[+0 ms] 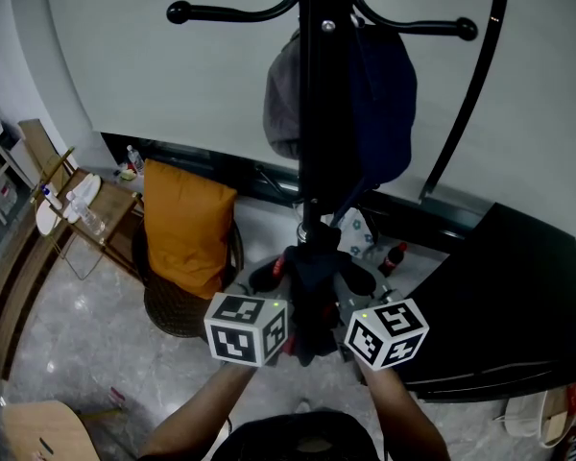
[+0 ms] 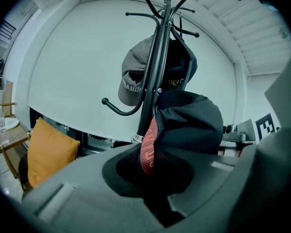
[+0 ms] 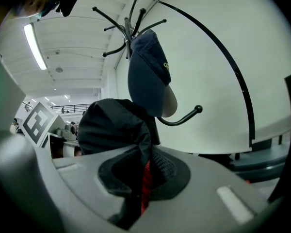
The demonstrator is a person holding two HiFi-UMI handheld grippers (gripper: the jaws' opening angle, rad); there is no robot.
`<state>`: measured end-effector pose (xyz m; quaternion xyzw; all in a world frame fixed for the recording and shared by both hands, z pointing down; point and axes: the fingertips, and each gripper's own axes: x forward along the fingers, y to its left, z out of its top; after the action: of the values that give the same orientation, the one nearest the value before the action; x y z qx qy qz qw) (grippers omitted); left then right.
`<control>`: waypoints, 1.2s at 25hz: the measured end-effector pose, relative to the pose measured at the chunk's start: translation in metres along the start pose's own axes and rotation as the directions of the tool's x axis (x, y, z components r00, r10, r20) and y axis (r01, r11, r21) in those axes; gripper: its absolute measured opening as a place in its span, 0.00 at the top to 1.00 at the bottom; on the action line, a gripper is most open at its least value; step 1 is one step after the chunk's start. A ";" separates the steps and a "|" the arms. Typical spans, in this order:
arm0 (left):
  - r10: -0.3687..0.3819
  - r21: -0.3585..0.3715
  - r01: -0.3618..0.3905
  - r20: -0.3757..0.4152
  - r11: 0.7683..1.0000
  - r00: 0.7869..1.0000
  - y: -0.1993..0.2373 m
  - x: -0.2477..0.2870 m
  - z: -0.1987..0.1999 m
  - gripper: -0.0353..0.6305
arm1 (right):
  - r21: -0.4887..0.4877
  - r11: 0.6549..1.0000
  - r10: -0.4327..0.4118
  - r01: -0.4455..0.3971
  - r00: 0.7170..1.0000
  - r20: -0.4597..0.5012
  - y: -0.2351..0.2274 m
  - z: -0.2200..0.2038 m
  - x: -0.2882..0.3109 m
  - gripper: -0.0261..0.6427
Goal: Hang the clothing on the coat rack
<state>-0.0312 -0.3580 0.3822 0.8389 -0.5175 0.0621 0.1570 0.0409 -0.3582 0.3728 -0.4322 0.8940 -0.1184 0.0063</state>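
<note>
The left gripper [image 1: 276, 281] and the right gripper [image 1: 353, 284] are each closing on the one dark garment [image 1: 312, 269] at lower centre, probably holding it up between them so it can reach a hook. Above, the one coat rack [image 1: 324, 84] is carrying two caps, a grey cap [image 1: 280, 104] and a navy cap [image 1: 389, 113].

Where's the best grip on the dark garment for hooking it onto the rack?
By its top edge at the red trim, one gripper each side, coming from below. The left gripper and right gripper are shut on the dark garment that way, so the fabric bunches up between them, probably leaving a fold to drop over the bare lower hook.
</note>
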 end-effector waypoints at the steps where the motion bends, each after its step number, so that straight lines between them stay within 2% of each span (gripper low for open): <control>1: -0.001 0.000 0.001 0.000 1.000 1.000 0.000 0.001 0.000 0.91 | 0.000 1.000 0.001 -0.001 1.000 0.000 -0.001 0.000 0.000 0.92; 30: -0.004 -0.009 0.004 -0.022 1.000 1.000 0.008 0.006 -0.015 0.91 | 0.036 0.999 0.002 -0.001 1.000 -0.029 -0.002 -0.019 0.014 0.92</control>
<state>-0.0349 -0.3618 0.3993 0.8385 -0.5142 0.0685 0.1667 0.0318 -0.3663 0.3932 -0.4297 0.8920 -0.1407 0.0014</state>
